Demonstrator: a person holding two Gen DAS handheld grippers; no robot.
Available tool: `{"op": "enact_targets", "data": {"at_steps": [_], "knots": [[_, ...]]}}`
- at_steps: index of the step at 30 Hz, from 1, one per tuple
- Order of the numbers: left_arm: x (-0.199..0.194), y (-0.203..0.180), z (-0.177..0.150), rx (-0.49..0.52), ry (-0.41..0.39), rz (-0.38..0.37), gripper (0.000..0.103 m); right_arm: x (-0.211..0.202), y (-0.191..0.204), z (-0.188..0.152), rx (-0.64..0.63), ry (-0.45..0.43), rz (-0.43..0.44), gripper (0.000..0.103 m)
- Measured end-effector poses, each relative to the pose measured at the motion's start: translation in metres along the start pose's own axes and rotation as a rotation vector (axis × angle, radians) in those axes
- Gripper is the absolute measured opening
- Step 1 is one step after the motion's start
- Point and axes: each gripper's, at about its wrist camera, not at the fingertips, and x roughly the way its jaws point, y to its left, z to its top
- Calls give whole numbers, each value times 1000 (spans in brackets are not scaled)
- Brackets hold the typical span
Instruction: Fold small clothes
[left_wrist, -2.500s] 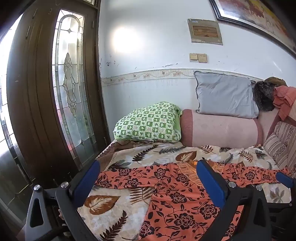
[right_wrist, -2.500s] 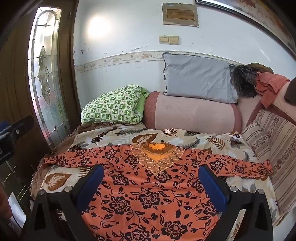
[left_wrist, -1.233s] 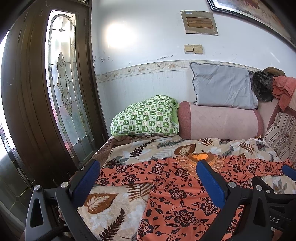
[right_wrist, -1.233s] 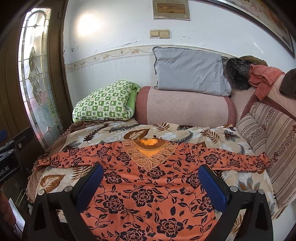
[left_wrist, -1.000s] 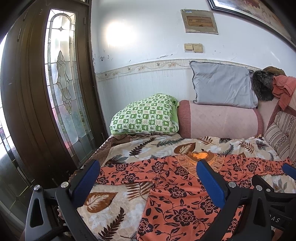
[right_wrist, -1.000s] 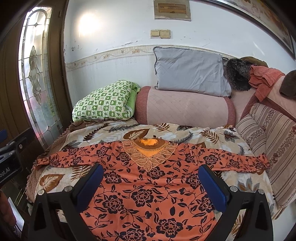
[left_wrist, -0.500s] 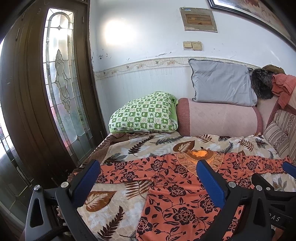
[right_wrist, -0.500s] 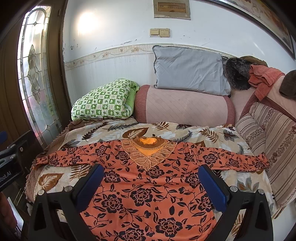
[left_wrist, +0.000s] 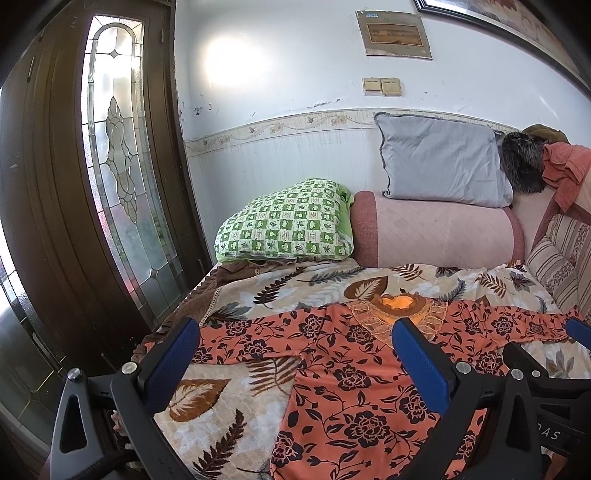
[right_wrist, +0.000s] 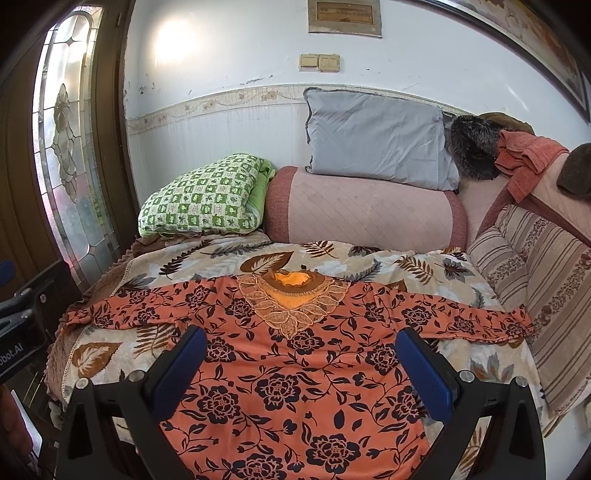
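Observation:
An orange top with black flowers (right_wrist: 288, 365) (left_wrist: 354, 373) lies spread flat, front up, on the leaf-print bed cover (right_wrist: 373, 266) (left_wrist: 236, 402). Both long sleeves stretch out sideways, and the lace neckline (right_wrist: 291, 295) points toward the pillows. My right gripper (right_wrist: 301, 341) hovers open above the shirt's chest, nothing between its blue pads. My left gripper (left_wrist: 295, 334) is open too, held over the shirt's left sleeve and the cover near the bed's left edge. Part of the right gripper (left_wrist: 546, 373) shows in the left wrist view.
A green checked pillow (right_wrist: 203, 199), a pink bolster (right_wrist: 365, 210) and a grey pillow (right_wrist: 376, 136) line the wall at the head. Striped cushions (right_wrist: 546, 280) and piled clothes (right_wrist: 524, 158) flank the right side. A dark door with leaded glass (left_wrist: 118, 177) stands to the left.
Both grippers have pulled back and risen slightly, so more of the shirt and bed shows. The shirt has not moved, and both grippers stayed open.

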Motion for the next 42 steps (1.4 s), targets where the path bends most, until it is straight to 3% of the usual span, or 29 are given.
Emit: {"op": "enact_targets", "data": {"at_steps": [35,39,42], "knots": [[39,-13,2,23,55,9,103,36,8,5,-28,52,-1,103],[54,-18,-2,27,74,4,103,45,-1,3,-19,65,-13,103],[85,-25,-11,19,136,-34,103,60,-20,0,14,94,-11,103]]}}
